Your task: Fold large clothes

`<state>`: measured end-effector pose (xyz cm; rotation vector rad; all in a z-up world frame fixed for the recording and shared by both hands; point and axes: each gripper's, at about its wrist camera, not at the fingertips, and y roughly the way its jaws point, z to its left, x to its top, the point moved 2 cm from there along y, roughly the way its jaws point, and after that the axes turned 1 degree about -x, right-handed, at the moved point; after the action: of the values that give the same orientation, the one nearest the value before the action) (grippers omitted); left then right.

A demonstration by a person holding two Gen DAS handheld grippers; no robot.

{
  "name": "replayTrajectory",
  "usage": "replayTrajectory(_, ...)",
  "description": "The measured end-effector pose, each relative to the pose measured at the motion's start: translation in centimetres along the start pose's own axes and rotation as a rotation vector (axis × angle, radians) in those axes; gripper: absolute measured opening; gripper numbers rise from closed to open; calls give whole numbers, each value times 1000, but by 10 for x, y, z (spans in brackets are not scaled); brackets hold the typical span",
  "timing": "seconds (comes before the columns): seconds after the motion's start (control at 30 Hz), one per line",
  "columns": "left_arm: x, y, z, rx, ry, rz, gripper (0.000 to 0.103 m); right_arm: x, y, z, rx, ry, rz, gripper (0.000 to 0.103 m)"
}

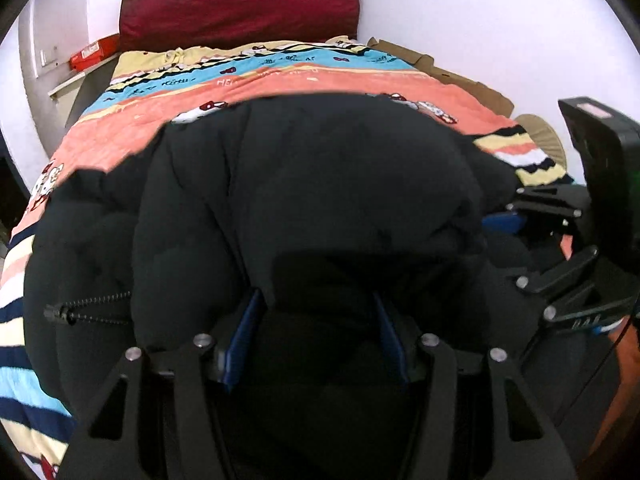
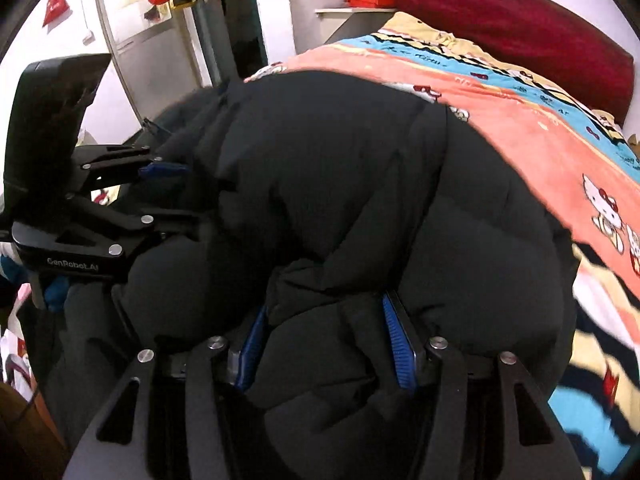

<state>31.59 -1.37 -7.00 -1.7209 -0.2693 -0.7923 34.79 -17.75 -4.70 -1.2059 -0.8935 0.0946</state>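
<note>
Black puffer jacket (image 1: pixel 312 184) lies bunched in a thick mound on the near part of the bed, on top of the striped cartoon-print blanket (image 1: pixel 280 80); quilted panels bulge, folds run across the top. Zipper end (image 1: pixel 60 314) sticks out at the jacket's left edge in the left wrist view. Left gripper (image 1: pixel 316 332): jaws spread moderately wide, blue pads (image 1: pixel 244 332) on both sides, a fat roll of jacket fabric filling the gap and pressed against both pads, so it pinches the padding rather than closing fully. Right gripper (image 2: pixel 326 344): same stance, jaws apart with a bulging fold of jacket wedged between the blue ribbed pads (image 2: pixel 396 344), fabric touching both. Each gripper shows in the other's view, side-on at the jacket's near edge, fingers buried in the fabric. Beyond the jacket the blanket runs to a dark red headboard (image 1: pixel 240 4) against a white wall. Red box (image 1: pixel 94 52) sits on a shelf left of the headboard. Door (image 2: pixel 148 40) visible in right wrist view
</note>
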Motion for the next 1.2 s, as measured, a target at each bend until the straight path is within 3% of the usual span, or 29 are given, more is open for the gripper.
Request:
replayTrajectory(0.1,1,18,12,-1,-45,-2,55,-2,14,-11,-16,48,8,56)
replayTrajectory(0.33,30,76,45,49,-106,-1,55,27,74,-49,-64,129,0,56)
replayTrajectory(0.47,39,89,52,86,-136,47,55,39,88,-56,-100,152,6,56)
replayTrajectory(0.6,53,69,53,55,-181,68,55,46,65,-53,-110,150,26,55)
replayTrajectory(0.77,65,2,40,-20,-213,-62,55,41,-10,-40,-85,144,-116,56)
replayTrajectory(0.9,55,-2,18,-29,-150,-23,55,31,-24,-25,-76,94,-104,60)
replayTrajectory(1.03,24,35,10,-7,-132,57,56,15,9,-28,-75,96,-27,60)
replayTrajectory(1.2,10,64,6,43,-96,85,56,2,53,-40,-64,152,26,60)
